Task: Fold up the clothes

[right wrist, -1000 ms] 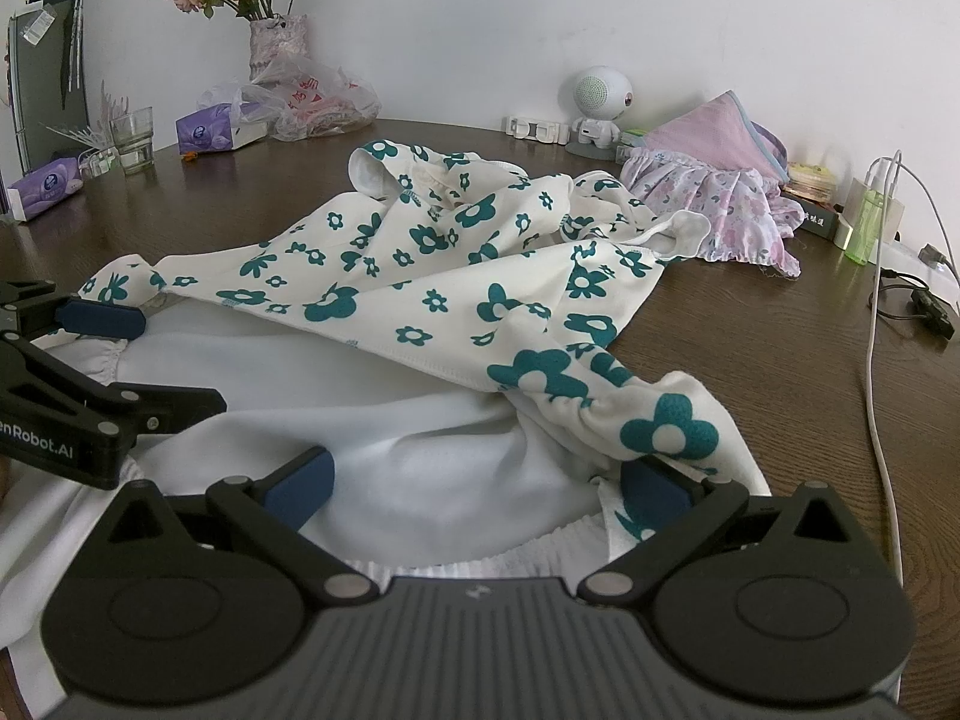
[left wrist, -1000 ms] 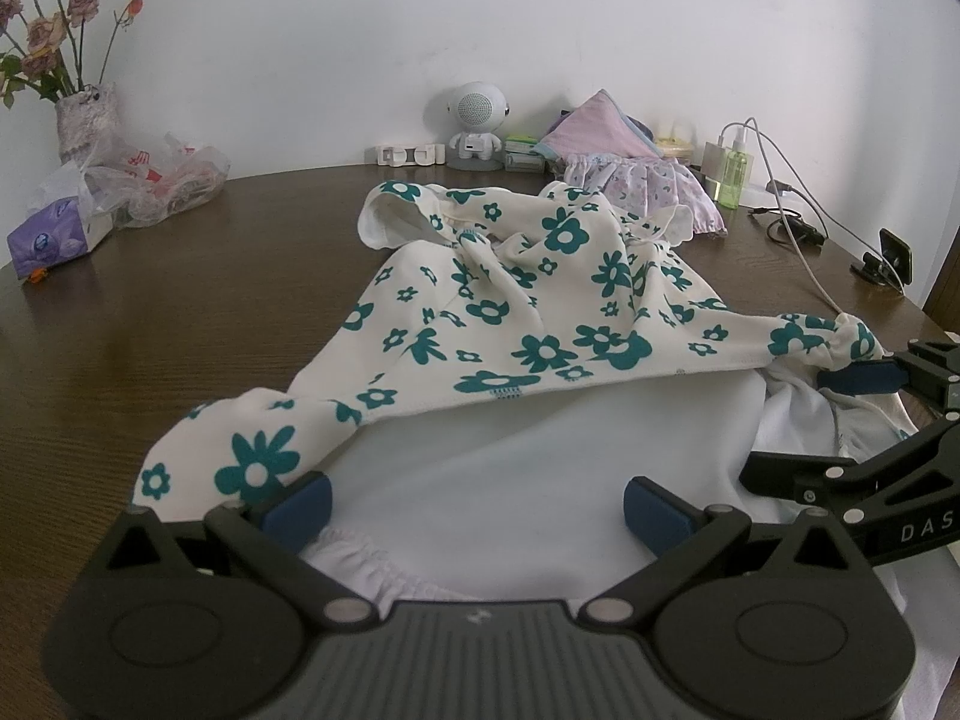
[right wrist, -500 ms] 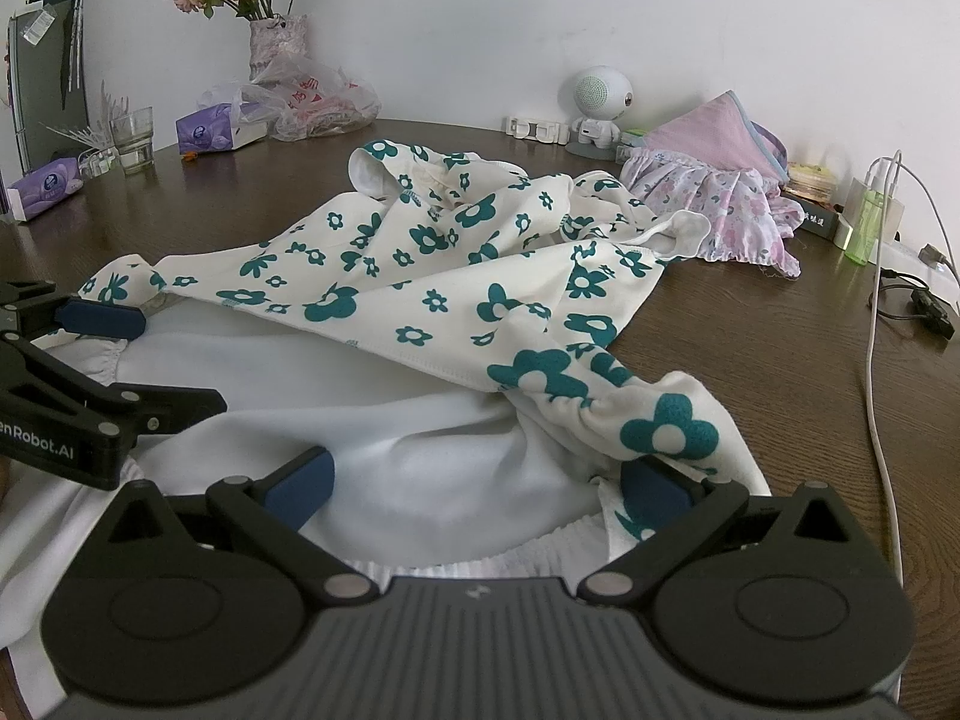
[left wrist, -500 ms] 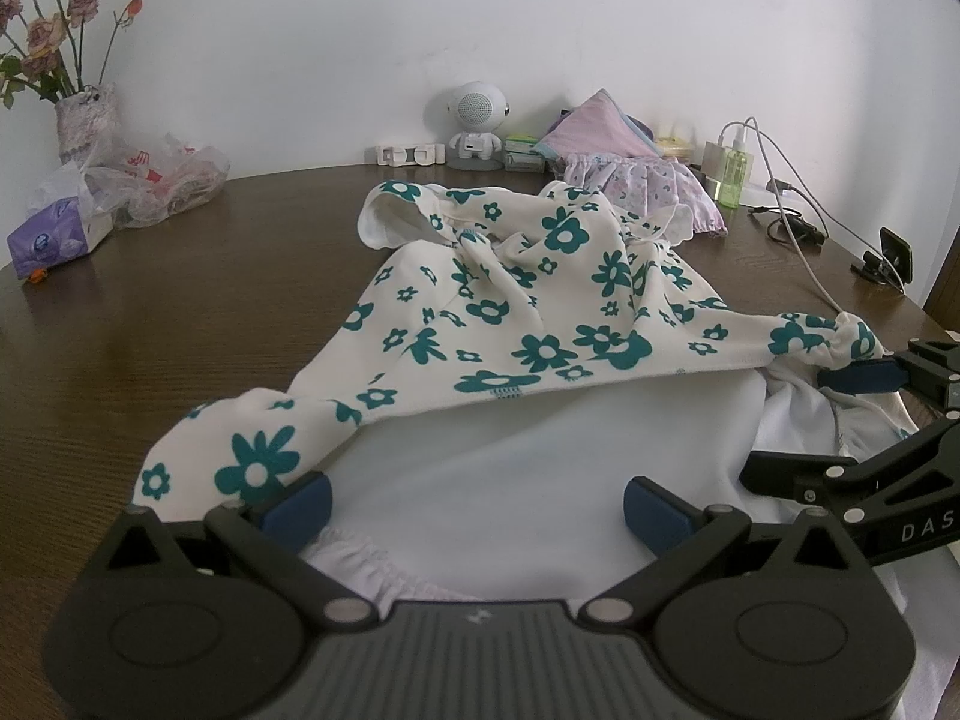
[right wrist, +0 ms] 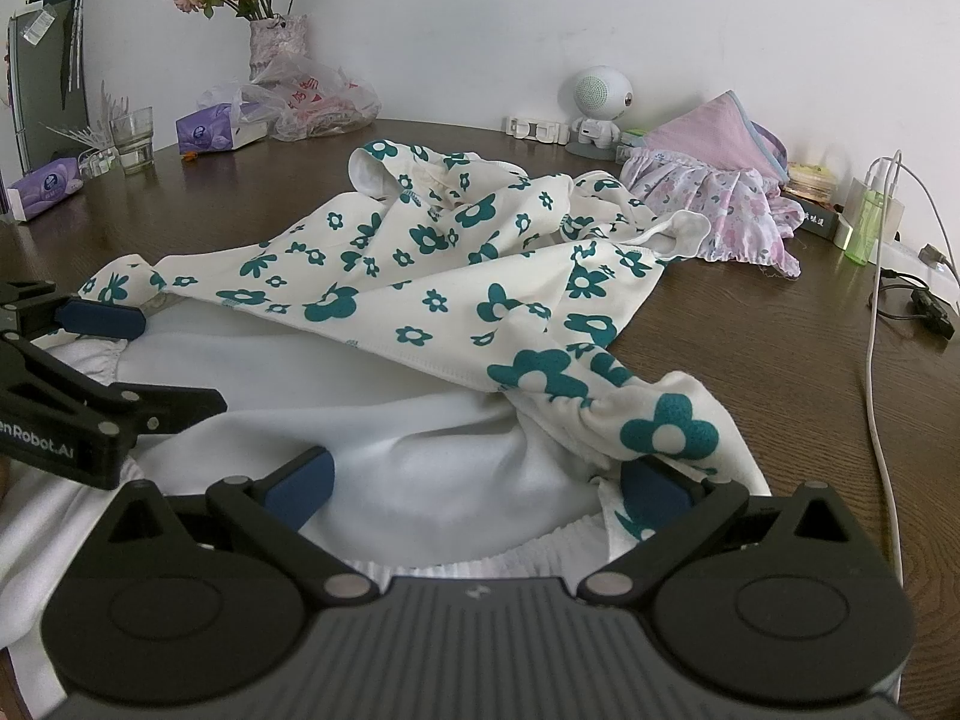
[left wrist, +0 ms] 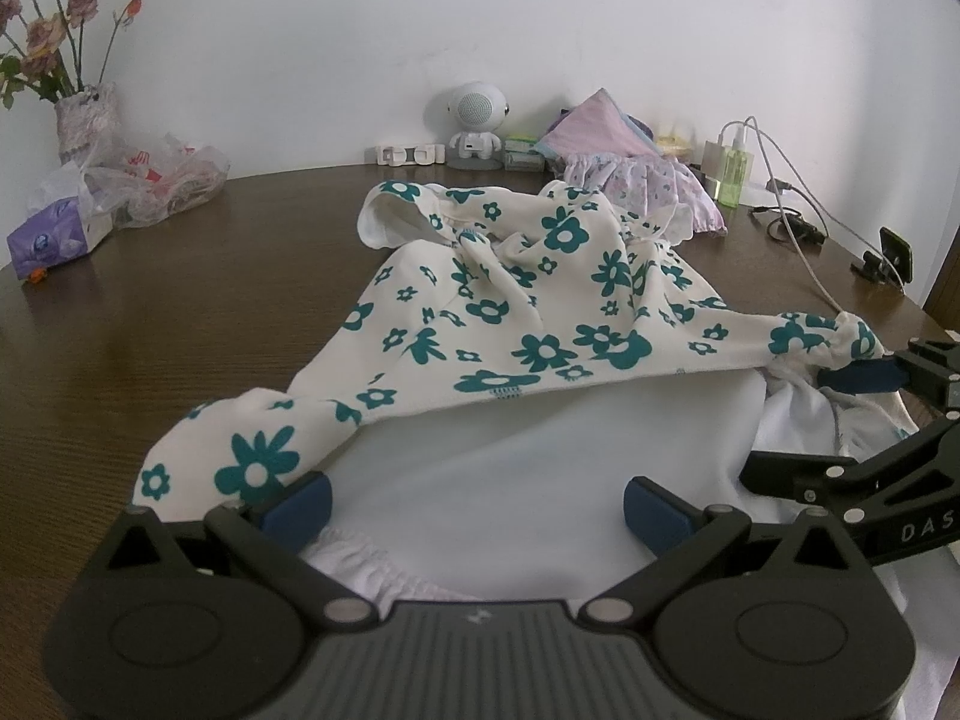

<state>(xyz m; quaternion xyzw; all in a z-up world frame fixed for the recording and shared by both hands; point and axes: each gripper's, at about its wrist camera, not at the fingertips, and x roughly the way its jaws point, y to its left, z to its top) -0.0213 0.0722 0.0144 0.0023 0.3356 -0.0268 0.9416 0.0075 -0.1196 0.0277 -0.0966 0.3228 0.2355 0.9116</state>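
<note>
- My left gripper (left wrist: 477,501) has its blue pads spread wide over the near hem of the floral garment (left wrist: 540,312); the left pad (left wrist: 300,501) sits under a bunched corner of the printed cloth, the right pad (left wrist: 651,510) lies on the plain white lining; whether either pad actually presses the cloth I cannot tell.
- My right gripper (right wrist: 477,489) is likewise spread wide; its right pad (right wrist: 651,492) is half buried under a gathered flowered corner, its left pad (right wrist: 300,480) rests on the white lining (right wrist: 372,420).
- The floral garment (right wrist: 456,264) lies on the dark wooden table (right wrist: 750,324), stretched between the two grippers along its near hem, rumpled toward 12 o'clock, with the top layer pulled back and the lining showing.
- In the left view, bare table (left wrist: 180,300) lies open from 9 to 11 o'clock; a tissue pack (left wrist: 54,234) and a plastic bag (left wrist: 162,180) stand at the far edge at 10 o'clock.
- In the right view, bare wood runs along 3 o'clock, bounded by a white cable (right wrist: 879,360); a pink floral garment (right wrist: 720,198) touches the far edge of my garment at 1 o'clock.
- A glass (right wrist: 133,141) and a flower vase (right wrist: 277,42) stand at 10 to 11 o'clock, well apart from the cloth.
</note>
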